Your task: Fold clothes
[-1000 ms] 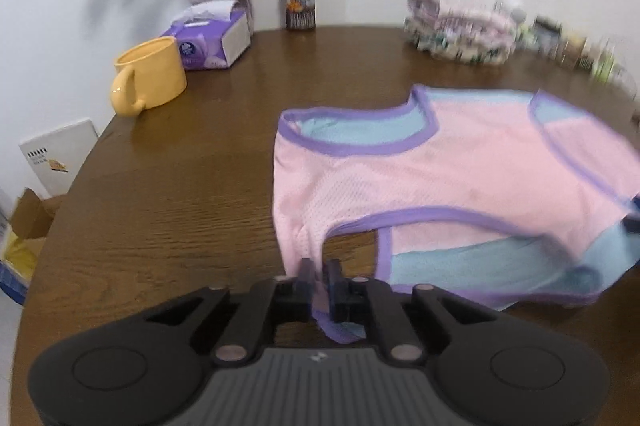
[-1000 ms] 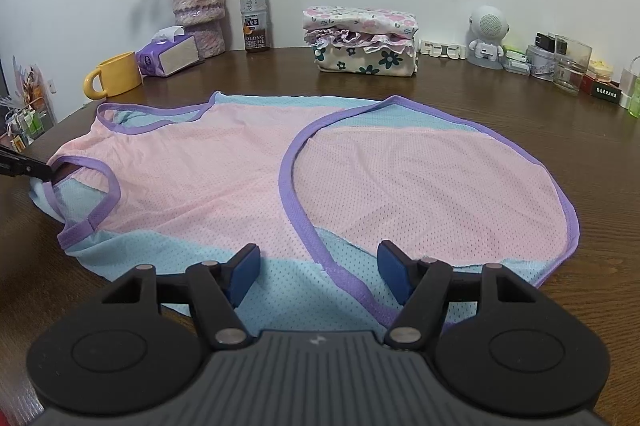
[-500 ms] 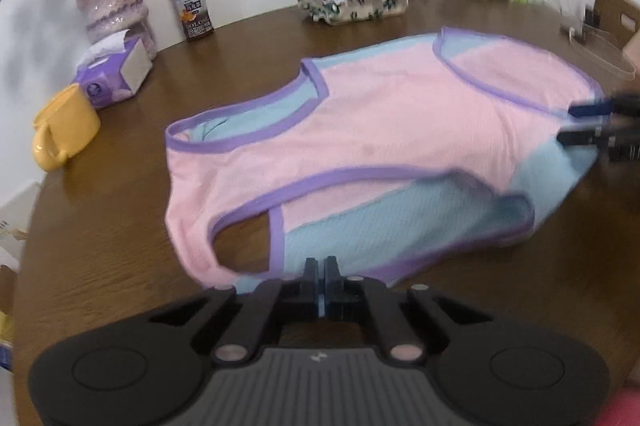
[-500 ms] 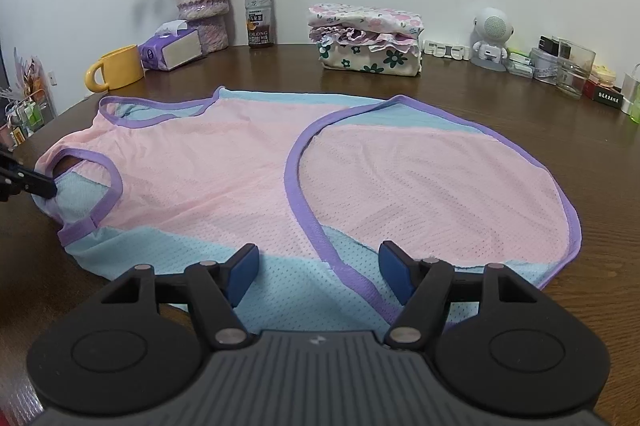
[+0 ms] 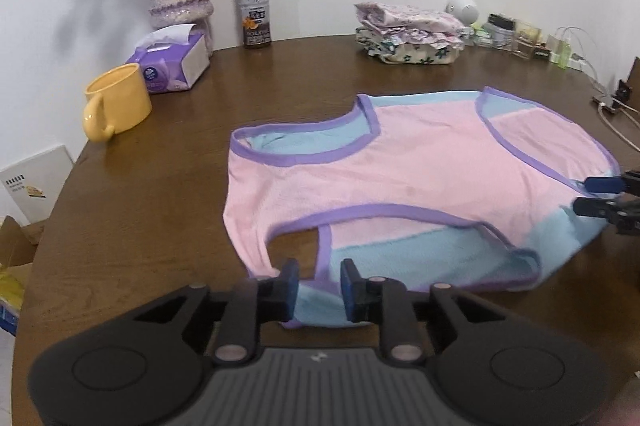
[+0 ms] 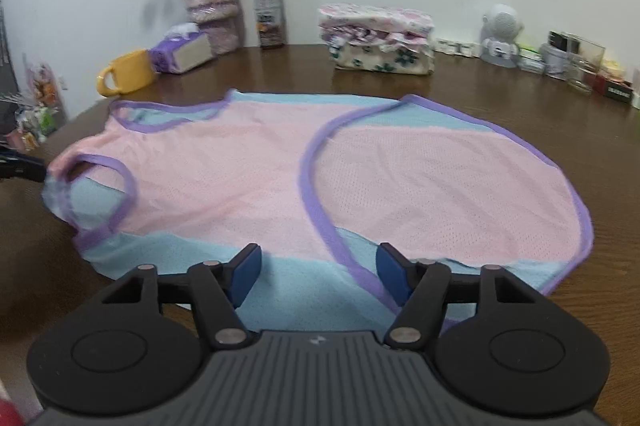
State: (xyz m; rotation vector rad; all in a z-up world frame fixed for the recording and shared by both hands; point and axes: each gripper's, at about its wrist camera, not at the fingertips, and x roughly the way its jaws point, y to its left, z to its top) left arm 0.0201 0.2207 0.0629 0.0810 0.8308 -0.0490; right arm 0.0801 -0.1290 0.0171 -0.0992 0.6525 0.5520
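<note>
Pink mesh top, purple trim, blue underside, flat on table

bottle behind the tissue box: label carries Chinese characters and a dark band of Latin letters, too blurred to read; tissue box print illegible; white box left of the tissue box: dark marks, unreadable

Garment: thin perforated mesh cloth, matt, smooth purple binding. Table: dark wood, slight sheen. Mug: glossy glaze, probably ceramic. Bottle: clear plastic. Gripper bodies: matt black plastic, ribbed.
</note>
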